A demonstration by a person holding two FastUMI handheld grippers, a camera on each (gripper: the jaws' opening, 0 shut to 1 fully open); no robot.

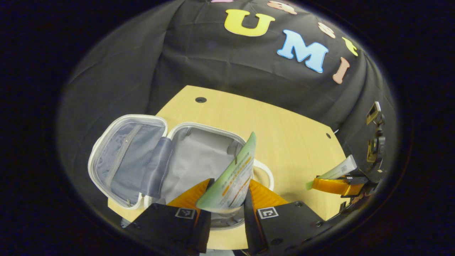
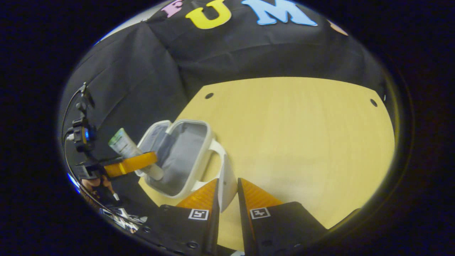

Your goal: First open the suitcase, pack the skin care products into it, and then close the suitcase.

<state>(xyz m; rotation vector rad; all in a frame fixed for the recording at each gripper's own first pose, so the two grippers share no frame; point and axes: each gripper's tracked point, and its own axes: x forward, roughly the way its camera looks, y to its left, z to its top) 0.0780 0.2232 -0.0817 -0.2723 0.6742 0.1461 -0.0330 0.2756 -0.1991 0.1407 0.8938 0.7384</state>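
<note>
Suitcase (image 1: 149,160) is lying open on the near left part of the table (image 1: 284,142), both shells facing up, so the opening step looks done. Packing is under way, and closing is still left.

The left gripper (image 1: 227,199) is holding a green and white tube (image 1: 233,177) over the open shell, its fingers clamped on the tube's lower end so that the flat crimped tail is pointing up and away. In the right gripper view the same tube (image 2: 133,153) is hanging over the near left rim of the case, not yet inside as far as I can judge. The right gripper (image 2: 227,199) is gripping a second tube (image 2: 227,185), pale and narrow, with its fingers pressed on either side; in the left gripper view that tube (image 1: 337,172) is sticking out to the left, above the right edge of the table and well apart from the suitcase. So both products are still waiting to go in.

The case is small, with rounded corners, a pale hard-looking rim, and a white handle (image 1: 265,172) on its right side. Its lining is looking like soft grey fabric, with a zipped mesh pocket (image 1: 124,156) in the left shell. The tubes are looking like smooth, squeezable plastic. The table is light wood-grain, with small dark holes.
</note>
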